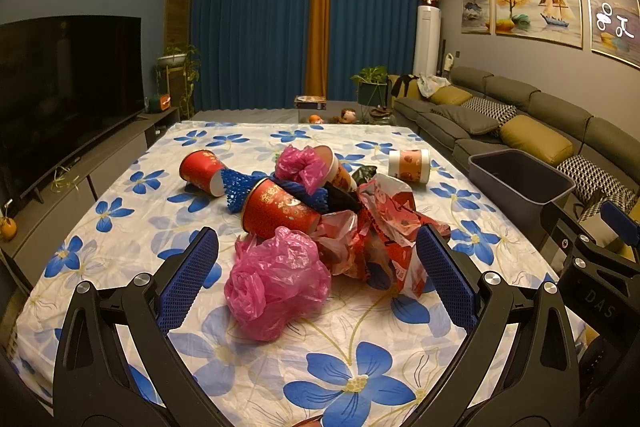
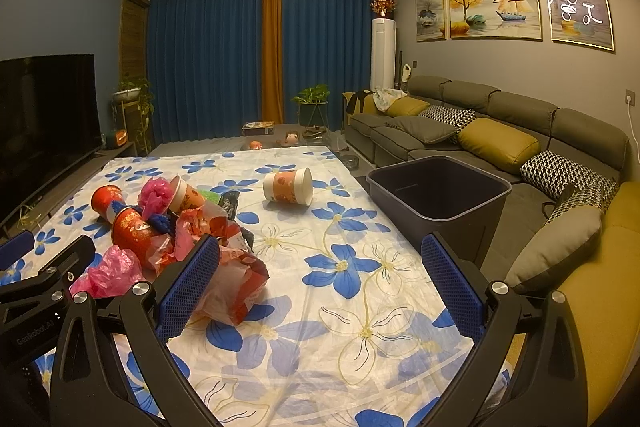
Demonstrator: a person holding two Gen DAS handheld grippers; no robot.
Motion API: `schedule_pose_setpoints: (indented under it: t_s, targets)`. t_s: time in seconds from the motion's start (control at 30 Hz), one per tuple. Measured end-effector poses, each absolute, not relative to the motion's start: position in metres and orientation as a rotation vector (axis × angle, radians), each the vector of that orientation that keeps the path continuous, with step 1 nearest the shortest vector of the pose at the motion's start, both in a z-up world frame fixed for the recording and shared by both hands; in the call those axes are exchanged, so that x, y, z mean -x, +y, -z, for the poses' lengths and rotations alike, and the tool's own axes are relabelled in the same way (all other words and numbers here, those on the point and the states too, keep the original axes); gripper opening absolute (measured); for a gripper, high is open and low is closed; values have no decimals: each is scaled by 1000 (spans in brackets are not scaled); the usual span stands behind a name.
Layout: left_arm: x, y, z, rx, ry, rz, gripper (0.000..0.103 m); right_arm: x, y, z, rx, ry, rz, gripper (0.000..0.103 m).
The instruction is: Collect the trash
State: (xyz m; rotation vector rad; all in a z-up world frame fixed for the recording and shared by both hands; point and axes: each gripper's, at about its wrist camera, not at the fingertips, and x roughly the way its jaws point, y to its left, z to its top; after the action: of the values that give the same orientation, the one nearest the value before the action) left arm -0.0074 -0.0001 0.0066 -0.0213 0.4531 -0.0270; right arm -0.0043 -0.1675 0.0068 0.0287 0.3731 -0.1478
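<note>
Your left gripper (image 1: 318, 267): fingers spread wide, nothing held, hovering over crumpled pink plastic bag (image 1: 276, 285) at near edge of trash pile. Pile sits mid-table on flowered cloth (image 1: 352, 379): red paper cup (image 1: 280, 209) on its side, second red cup (image 1: 200, 171) behind, blue foam netting (image 1: 236, 187), red-and-white wrapper (image 1: 384, 227). Lone white-and-orange cup (image 1: 409, 165) lies apart, toward bin. Your right gripper (image 2: 320, 283): fingers wide, empty, over bare cloth beside wrapper. Dark bin (image 2: 438, 203) stands just beside table's right edge.
</note>
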Motion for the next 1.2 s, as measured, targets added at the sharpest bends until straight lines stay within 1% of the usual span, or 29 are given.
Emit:
schedule_pose_setpoints:
  t_s: [1.2]
  targets:
    - [3, 1, -5, 24, 445, 17, 98, -3, -160, 4, -38, 377, 122, 98]
